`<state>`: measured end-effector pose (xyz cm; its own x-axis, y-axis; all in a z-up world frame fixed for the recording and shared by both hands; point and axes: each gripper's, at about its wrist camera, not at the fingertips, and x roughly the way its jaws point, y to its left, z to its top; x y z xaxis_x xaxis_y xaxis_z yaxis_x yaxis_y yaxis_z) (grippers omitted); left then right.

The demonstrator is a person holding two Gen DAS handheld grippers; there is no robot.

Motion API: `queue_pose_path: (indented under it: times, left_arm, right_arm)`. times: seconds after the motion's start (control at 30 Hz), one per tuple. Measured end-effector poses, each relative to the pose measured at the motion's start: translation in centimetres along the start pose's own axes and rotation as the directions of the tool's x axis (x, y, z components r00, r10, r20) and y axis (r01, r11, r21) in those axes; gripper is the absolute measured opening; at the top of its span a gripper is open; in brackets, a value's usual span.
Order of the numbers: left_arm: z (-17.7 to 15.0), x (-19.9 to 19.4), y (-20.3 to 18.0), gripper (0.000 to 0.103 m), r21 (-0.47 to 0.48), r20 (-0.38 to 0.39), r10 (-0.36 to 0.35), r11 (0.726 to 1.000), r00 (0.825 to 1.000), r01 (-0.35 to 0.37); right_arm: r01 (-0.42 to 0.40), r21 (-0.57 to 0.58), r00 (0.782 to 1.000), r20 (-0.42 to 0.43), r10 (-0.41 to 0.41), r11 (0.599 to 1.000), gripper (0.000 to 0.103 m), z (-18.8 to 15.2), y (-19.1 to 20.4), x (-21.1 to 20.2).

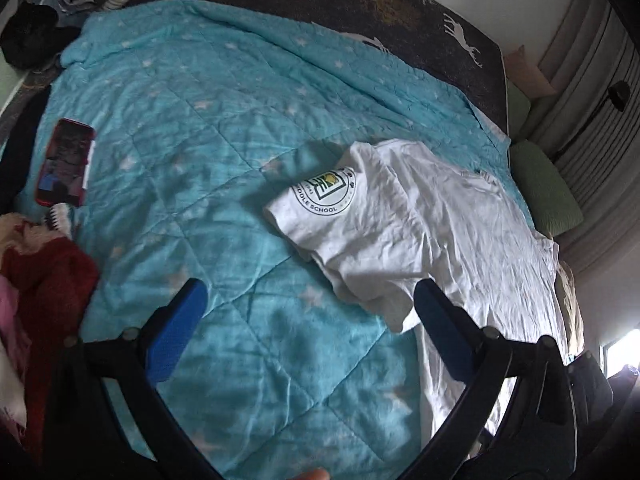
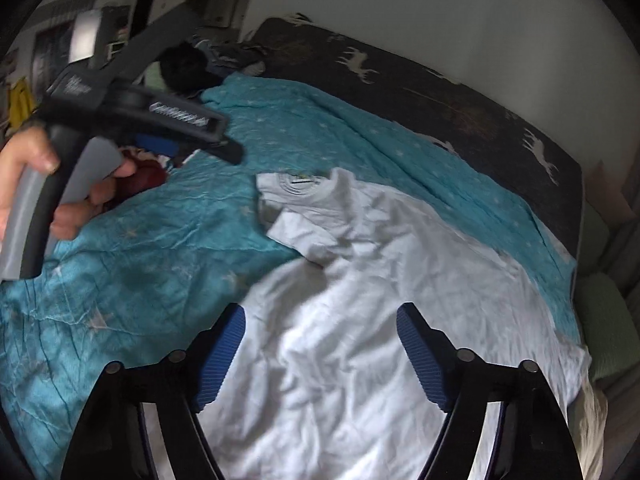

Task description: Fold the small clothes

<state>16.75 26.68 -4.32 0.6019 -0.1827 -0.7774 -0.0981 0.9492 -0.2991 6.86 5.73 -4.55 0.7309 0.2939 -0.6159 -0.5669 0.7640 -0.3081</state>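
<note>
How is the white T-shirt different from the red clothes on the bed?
The white T-shirt lies spread out on the teal quilt, with one side folded over; the red clothes sit bunched in a heap at the quilt's edge. The T-shirt is white with a round school logo; the red clothes show no logo. The T-shirt covers far more of the quilt. Both are soft, wrinkled fabric, and neither gripper holds them.

A bed (image 1: 240, 120) under a teal star quilt meets a white wall (image 2: 440, 20); a bright window (image 1: 624, 348) glows.

A red phone (image 1: 64, 164) lies on the teal star quilt (image 1: 192, 128).
</note>
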Motion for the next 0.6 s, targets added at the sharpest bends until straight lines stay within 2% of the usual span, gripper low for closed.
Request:
queue_pose_path:
  times: [0.07, 0.13, 0.3, 0.43, 0.5, 0.53, 0.57, 0.6]
  left_arm:
    - [0.9, 1.9, -0.2, 0.101, 0.005, -0.023, 0.032, 0.999, 0.999, -0.032]
    - [1.6, 3.4, -0.1, 0.101, -0.004, -0.037, 0.042, 0.999, 0.998, -0.042]
    - [3.2, 6.1, 2.5, 0.1, -0.108, -0.071, 0.043, 0.993, 0.997, -0.05]
    - [3.7, 7.7, 3.8, 0.099, -0.18, -0.1, -0.004, 0.984, 0.995, -0.014]
    - [3.9, 8.3, 3.5, 0.092, -0.171, -0.111, -0.04, 0.985, 0.993, 0.02]
    - [4.0, 8.4, 3.2, 0.084, -0.151, -0.106, -0.042, 0.988, 0.993, 0.026]
    - [4.2, 8.5, 2.7, 0.063, -0.128, -0.102, -0.044, 0.991, 0.994, 0.031]
    - [4.5, 8.7, 2.3, 0.047, -0.114, -0.112, -0.052, 0.993, 0.992, 0.039]
  right_arm:
    - [-0.019, -0.068, 1.0, -0.002, 0.019, 0.998, 0.059, 1.4, 1.3, 2.2]
    - [-0.029, -0.113, 0.999, -0.019, 0.027, 0.993, 0.055, 2.6, 2.1, 4.6]
    - [-0.05, -0.149, 0.997, -0.069, 0.04, 0.988, 0.055, 3.8, 2.8, 9.1]
    - [-0.045, -0.176, 0.996, -0.081, 0.031, 0.983, 0.055, 4.0, 3.4, 10.9]
    - [-0.029, -0.19, 0.997, -0.075, 0.015, 0.981, 0.055, 4.4, 3.7, 11.5]
    - [-0.019, -0.196, 0.997, -0.072, 0.005, 0.98, 0.053, 4.5, 3.9, 11.8]
    - [-0.005, -0.201, 0.998, -0.068, -0.009, 0.98, 0.032, 4.8, 4.2, 12.1]
    - [0.005, -0.203, 0.997, -0.071, -0.02, 0.979, 0.016, 5.1, 4.3, 12.6]
